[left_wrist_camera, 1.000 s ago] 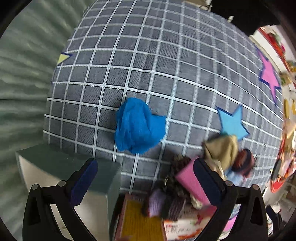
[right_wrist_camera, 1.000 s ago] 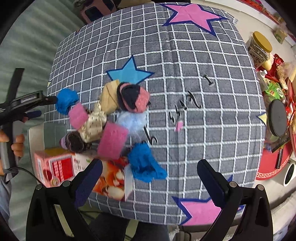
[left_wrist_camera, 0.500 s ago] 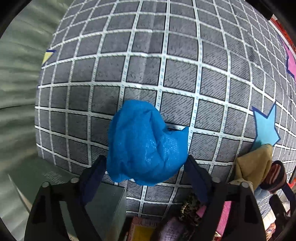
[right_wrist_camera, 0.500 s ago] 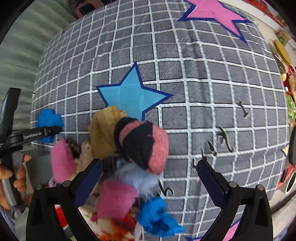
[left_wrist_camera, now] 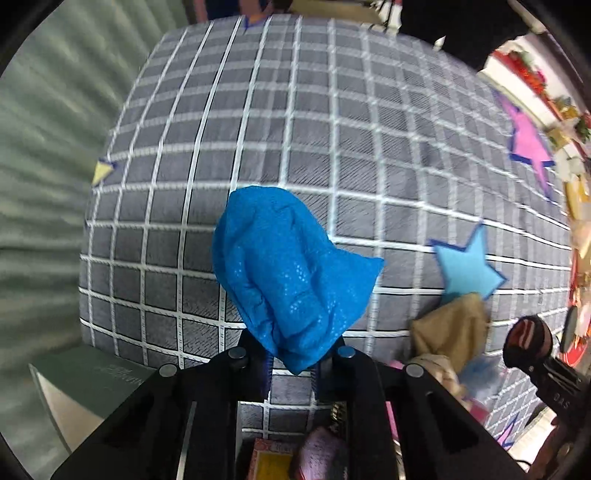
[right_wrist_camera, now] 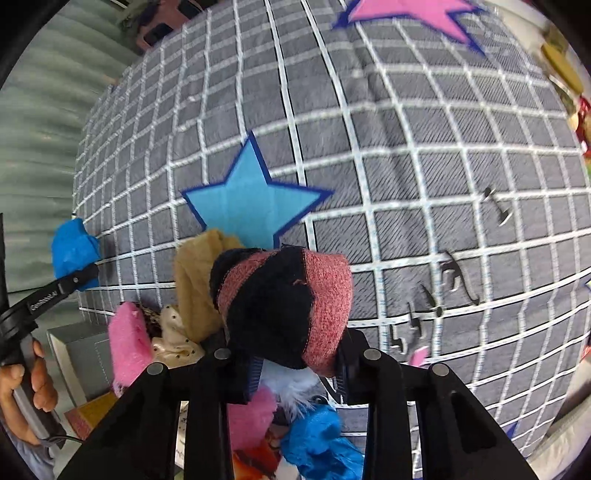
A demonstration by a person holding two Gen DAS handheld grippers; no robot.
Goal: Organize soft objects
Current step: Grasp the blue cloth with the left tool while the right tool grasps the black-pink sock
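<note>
My left gripper (left_wrist_camera: 291, 369) is shut on a crumpled blue cloth (left_wrist_camera: 291, 280), held just above the grey checked tablecloth (left_wrist_camera: 332, 129); the same cloth shows in the right wrist view (right_wrist_camera: 74, 251). My right gripper (right_wrist_camera: 299, 369) is shut on a rolled black-and-pink sock (right_wrist_camera: 288, 306), which also shows in the left wrist view (left_wrist_camera: 528, 339). Beside it lie a tan cloth (right_wrist_camera: 195, 277), a pink fluffy piece (right_wrist_camera: 129, 343), a cream dotted cloth (right_wrist_camera: 177, 339), a pale blue fluff (right_wrist_camera: 295, 384) and another blue cloth (right_wrist_camera: 325, 443).
A grey box (left_wrist_camera: 85, 384) stands at the table's near left edge. A colourful carton (right_wrist_camera: 255, 458) lies under the pile. Blue (right_wrist_camera: 251, 203) and pink (right_wrist_camera: 417, 14) stars mark the cloth. Jars and clutter (left_wrist_camera: 576, 192) line the right side.
Both grippers moved in and shut: the left on the blue cloth, the right on the black-and-pink sock. Both items now sit between the fingers.
</note>
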